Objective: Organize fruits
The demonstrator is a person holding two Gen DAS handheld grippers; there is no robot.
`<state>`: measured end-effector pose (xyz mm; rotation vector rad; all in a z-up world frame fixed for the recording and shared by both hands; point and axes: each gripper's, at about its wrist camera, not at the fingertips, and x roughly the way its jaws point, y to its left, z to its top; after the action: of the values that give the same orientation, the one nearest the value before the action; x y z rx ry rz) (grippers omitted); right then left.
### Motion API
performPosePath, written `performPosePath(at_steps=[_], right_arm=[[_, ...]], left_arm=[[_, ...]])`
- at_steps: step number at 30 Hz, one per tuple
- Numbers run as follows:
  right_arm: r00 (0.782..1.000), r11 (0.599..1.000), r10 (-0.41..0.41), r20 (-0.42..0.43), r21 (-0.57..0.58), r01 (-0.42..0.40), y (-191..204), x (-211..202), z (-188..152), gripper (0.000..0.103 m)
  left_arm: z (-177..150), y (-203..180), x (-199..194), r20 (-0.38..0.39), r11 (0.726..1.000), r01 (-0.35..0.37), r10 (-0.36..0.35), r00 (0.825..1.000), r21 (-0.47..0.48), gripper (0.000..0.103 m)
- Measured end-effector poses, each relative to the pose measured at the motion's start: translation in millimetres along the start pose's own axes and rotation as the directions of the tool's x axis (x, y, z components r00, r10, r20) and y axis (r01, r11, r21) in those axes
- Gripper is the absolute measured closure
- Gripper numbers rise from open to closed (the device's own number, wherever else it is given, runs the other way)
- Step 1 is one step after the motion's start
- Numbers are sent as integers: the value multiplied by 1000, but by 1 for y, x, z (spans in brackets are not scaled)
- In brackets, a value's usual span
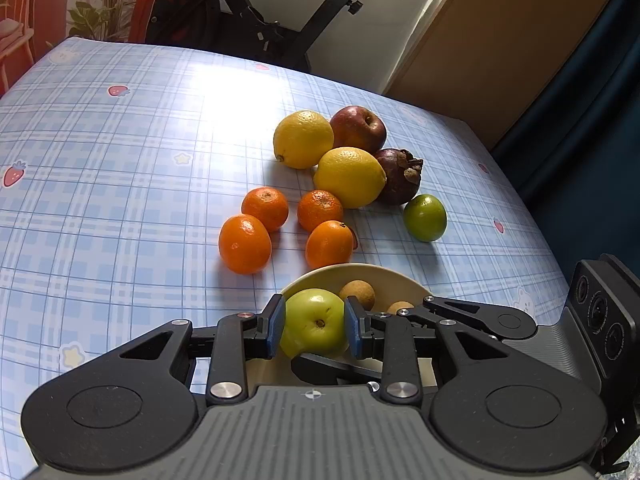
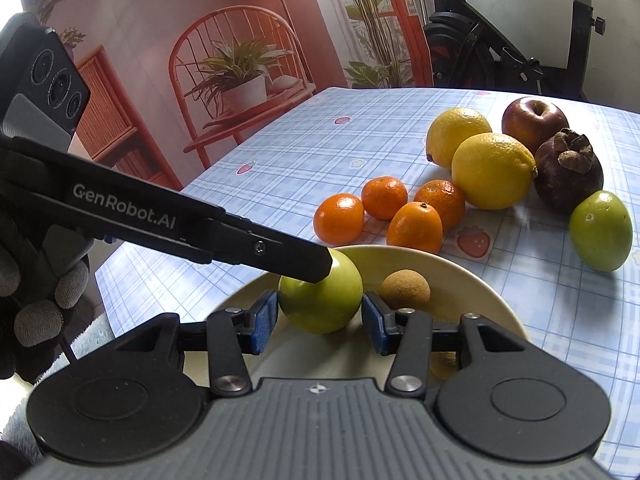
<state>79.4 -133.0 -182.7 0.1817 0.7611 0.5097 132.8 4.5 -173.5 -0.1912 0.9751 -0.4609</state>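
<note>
A green fruit (image 1: 314,320) (image 2: 320,304) hangs over a cream bowl (image 1: 384,276) (image 2: 460,276), and both grippers grip it. My left gripper (image 1: 314,326) is shut on it, its blue pads pressing the left and right sides. In the right wrist view, one left finger (image 2: 280,252) reaches the fruit's top from the left. My right gripper (image 2: 320,322) has a pad tight against each flank of the fruit. One of its fingers (image 1: 332,366) runs just under the fruit. Small brown longans (image 1: 357,294) (image 2: 405,290) lie in the bowl.
On the blue checked tablecloth (image 1: 120,200) beyond the bowl lie several oranges (image 1: 245,244), two lemons (image 1: 350,176), a red apple (image 1: 358,128), a mangosteen (image 1: 400,176) and another green fruit (image 1: 425,218). A gloved hand (image 2: 36,300) holds the left gripper. The table edge runs at the right.
</note>
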Motion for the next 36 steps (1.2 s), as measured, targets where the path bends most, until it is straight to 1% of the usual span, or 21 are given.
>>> performPosePath(at_steps=[15, 19, 22, 24, 26, 30, 34, 36], right_arm=[[998, 998, -50, 36, -32, 52, 3, -20, -2, 53], [995, 997, -64, 74, -44, 68, 3, -32, -1, 53], [989, 993, -95, 112, -58, 102, -1, -43, 1, 53], [982, 989, -124, 141, -60, 133, -8, -51, 3, 53], [979, 988, -136, 150, -49, 145, -20, -57, 6, 53], [967, 979, -189, 171, -40, 199, -44, -70, 7, 53], [952, 970, -237, 193, -5, 243, -69, -80, 7, 53], [944, 964, -261, 204, 4, 266, -80, -81, 5, 53]], left_arm=[[3, -8, -15, 70, 999, -28, 27, 997, 17, 70], [7, -14, -20, 95, 999, -40, 37, 995, 30, 70], [11, -23, -22, 123, 997, -53, 46, 991, 50, 70], [16, -32, -22, 148, 995, -64, 53, 988, 72, 70], [22, -41, -19, 168, 993, -73, 57, 984, 91, 70], [36, -60, -12, 193, 991, -69, 45, 980, 118, 70], [45, -78, 2, 198, 989, -54, 27, 980, 136, 70], [48, -87, 13, 186, 989, -41, 13, 982, 144, 70]])
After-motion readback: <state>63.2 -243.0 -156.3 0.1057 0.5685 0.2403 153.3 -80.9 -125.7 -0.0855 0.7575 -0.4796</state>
